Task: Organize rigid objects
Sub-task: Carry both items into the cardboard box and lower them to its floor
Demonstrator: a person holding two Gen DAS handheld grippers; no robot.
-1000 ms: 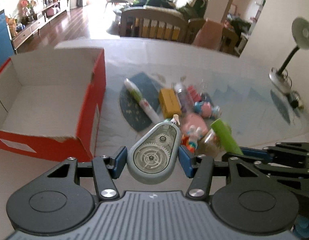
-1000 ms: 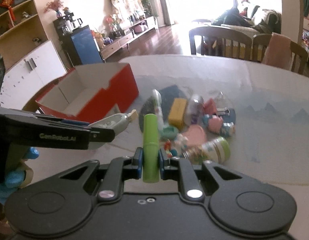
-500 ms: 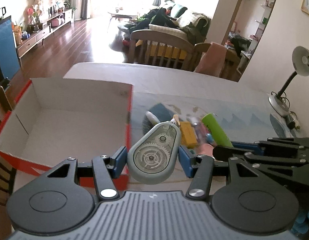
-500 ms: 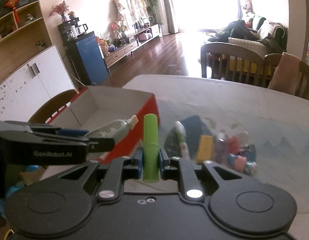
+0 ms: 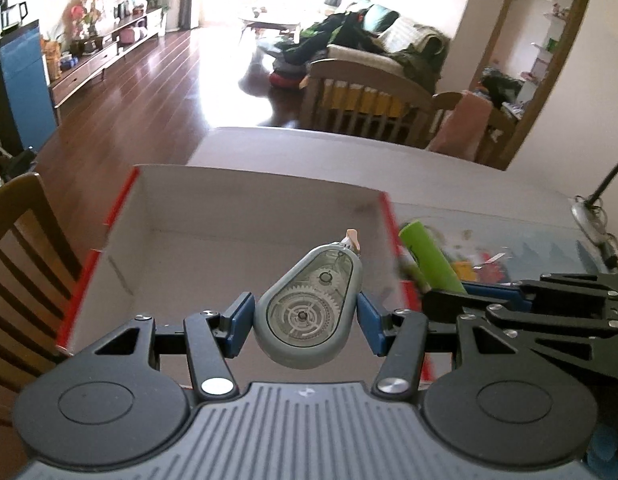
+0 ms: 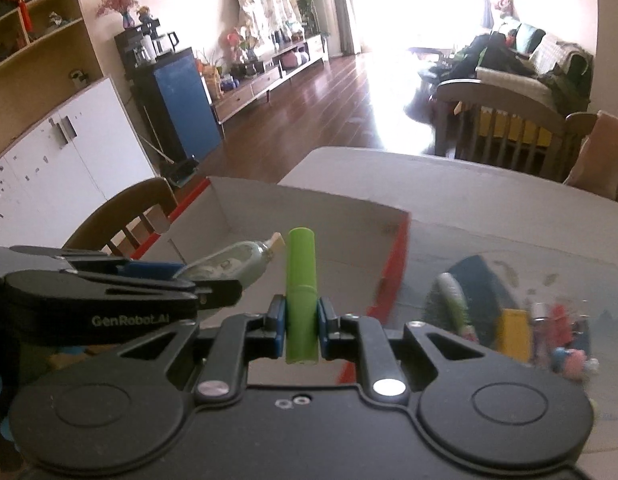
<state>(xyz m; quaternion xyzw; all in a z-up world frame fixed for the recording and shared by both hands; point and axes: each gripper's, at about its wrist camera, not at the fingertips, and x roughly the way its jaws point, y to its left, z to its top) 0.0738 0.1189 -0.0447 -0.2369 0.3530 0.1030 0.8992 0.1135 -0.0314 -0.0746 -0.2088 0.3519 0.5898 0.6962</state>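
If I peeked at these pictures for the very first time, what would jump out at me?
Probably the grey correction tape dispenser with see-through gears, pinched in the left gripper right over the open red cardboard box. Next, the bright green tube standing up in the right gripper beside it. A jumble of small colourful things waits on the table to the right of the box.
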